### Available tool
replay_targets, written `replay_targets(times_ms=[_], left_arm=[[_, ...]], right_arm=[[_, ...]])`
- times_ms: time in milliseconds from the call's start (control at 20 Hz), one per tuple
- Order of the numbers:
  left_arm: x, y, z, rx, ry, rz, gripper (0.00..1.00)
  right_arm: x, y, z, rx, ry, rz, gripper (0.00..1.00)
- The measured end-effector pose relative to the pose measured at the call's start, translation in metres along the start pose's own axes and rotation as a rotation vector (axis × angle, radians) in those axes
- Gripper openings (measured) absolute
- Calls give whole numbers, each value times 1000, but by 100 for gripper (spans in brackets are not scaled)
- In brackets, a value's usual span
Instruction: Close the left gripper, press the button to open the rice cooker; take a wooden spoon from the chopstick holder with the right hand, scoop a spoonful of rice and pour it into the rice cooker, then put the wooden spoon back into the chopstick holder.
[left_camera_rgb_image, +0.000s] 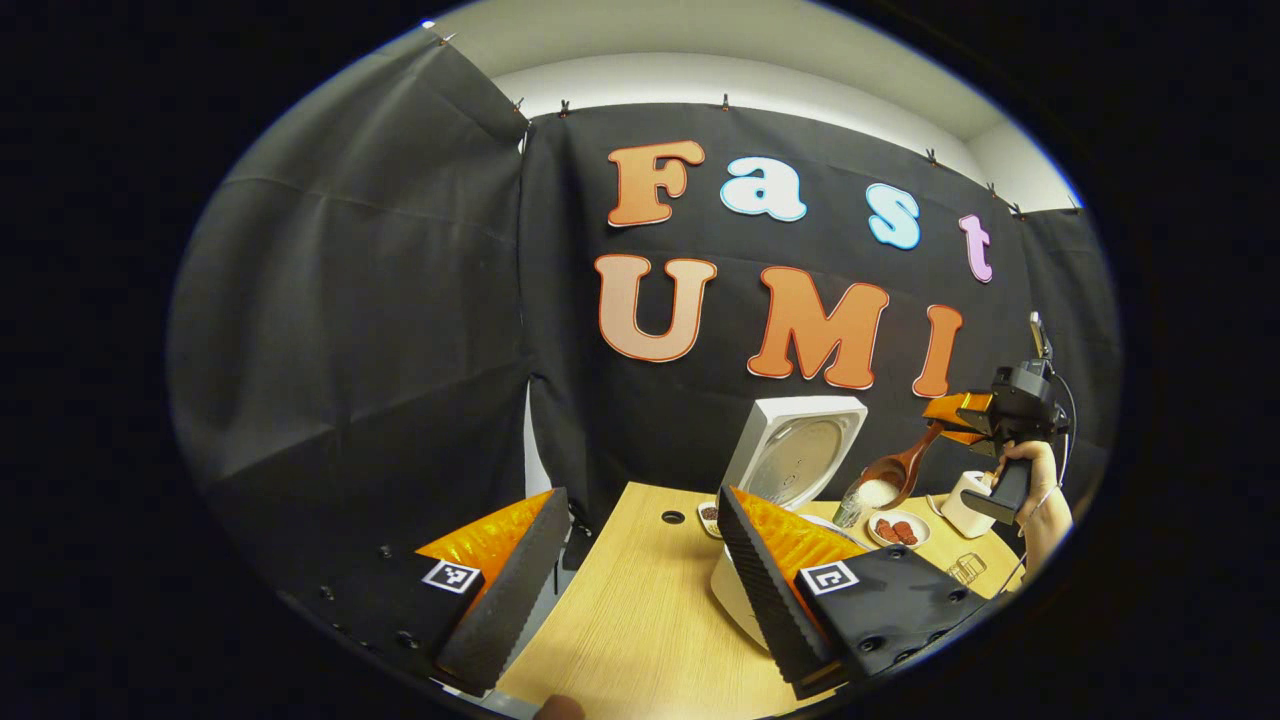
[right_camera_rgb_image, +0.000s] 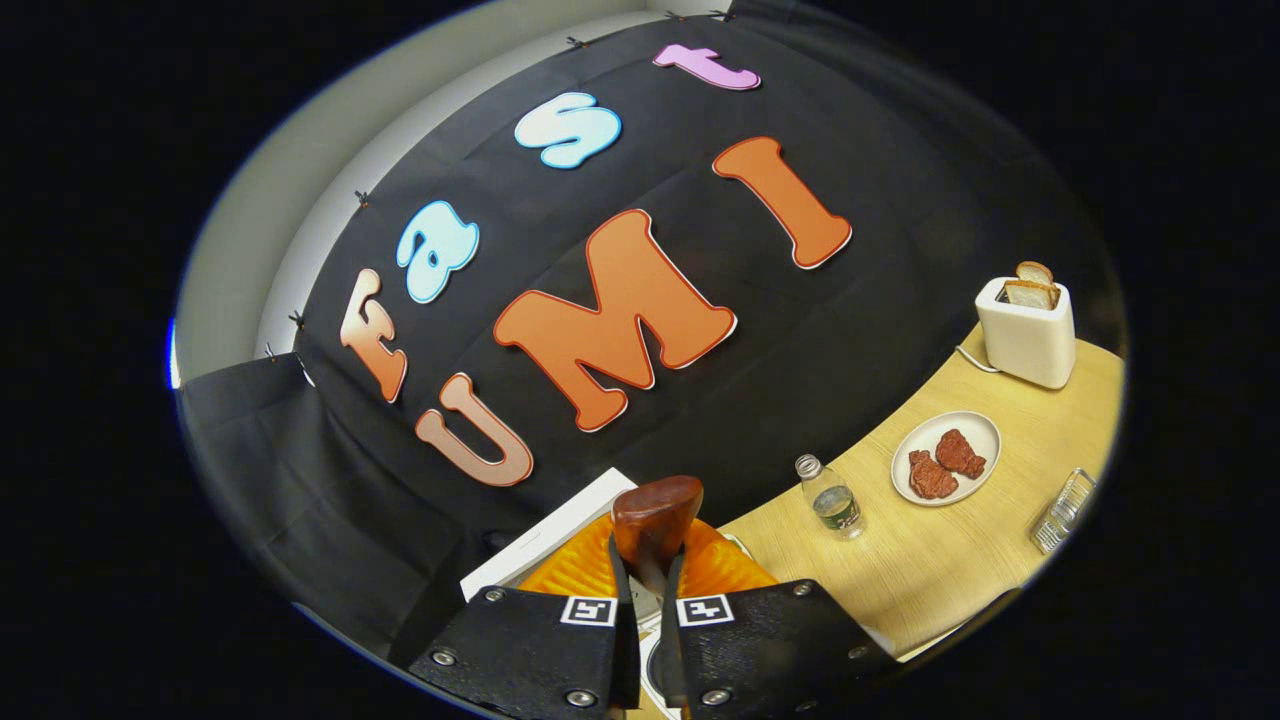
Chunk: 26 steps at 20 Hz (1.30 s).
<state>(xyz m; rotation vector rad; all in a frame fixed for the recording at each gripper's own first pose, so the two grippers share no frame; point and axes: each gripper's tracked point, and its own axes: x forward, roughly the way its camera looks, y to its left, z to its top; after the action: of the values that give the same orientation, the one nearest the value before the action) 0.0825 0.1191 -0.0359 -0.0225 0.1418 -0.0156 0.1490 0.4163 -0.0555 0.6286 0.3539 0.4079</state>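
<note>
Black cloth hangs behind a pale wooden worktop (left_camera_rgb_image: 640, 620) that carries the things. In the left gripper view the left gripper (left_camera_rgb_image: 640, 560) hovers low over the worktop with its two fingers (left_camera_rgb_image: 505, 590) set wide apart and nothing between them. Just past its right-hand finger stands the white rice cooker (left_camera_rgb_image: 735, 590), its lid (left_camera_rgb_image: 795, 450) raised upright so the round inner plate faces this way.

Farther off in that view, a hand (left_camera_rgb_image: 1040, 490) holds the right gripper (left_camera_rgb_image: 945, 420), whose fingers are clamped on the handle of the wooden spoon (left_camera_rgb_image: 890, 475). The spoon's bowl slopes down and away from the gripper and carries a heap of white rice; it hangs in the air above the worktop, to the right of the raised lid (how far it sits from the cooker's opening I cannot tell). Near it lie a plate (left_camera_rgb_image: 897, 530) of reddish food, a small dish (left_camera_rgb_image: 708, 515) and a white holder (left_camera_rgb_image: 965, 503).

In the right gripper view the right gripper (right_camera_rgb_image: 645, 590) has its fingers narrow, pressed on the spoon handle, with the underside of the spoon's bowl (right_camera_rgb_image: 655, 515) standing up between them. Beyond it sit a small plastic bottle (right_camera_rgb_image: 832, 500), a plate of reddish pieces (right_camera_rgb_image: 945, 458), a white toaster (right_camera_rgb_image: 1027, 330) with bread in its slots, and a wire rack (right_camera_rgb_image: 1062, 512) near the edge.
</note>
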Motion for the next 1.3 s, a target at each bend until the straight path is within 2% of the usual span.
replay_targets(times_ms=[150,200,250,800,850,950,1000,1300], left_arm=[[0,0,0,0,-1,-1,100],[0,0,1,1,-1,-2,100],[0,0,1,2,-1,-4,100],[1,-1,-4,-12,11,-13,100],[0,-1,-5,-16,12,-13,100],[1,-1,-6,-24,15,-14,100],[2,-1,-5,-24,15,-14,100],[0,-1,-5,-23,14,-10,100]], right_arm=[[0,4,0,-34,-2,6,7],[0,6,0,-45,-4,12,12],[1,7,-1,-57,-1,18,7],[-2,23,-7,-215,-11,57,7],[-2,26,-8,-234,-13,63,12],[-3,31,-14,-264,-9,82,12],[-3,34,-16,-277,-3,89,7],[-5,40,-27,-388,6,116,7]])
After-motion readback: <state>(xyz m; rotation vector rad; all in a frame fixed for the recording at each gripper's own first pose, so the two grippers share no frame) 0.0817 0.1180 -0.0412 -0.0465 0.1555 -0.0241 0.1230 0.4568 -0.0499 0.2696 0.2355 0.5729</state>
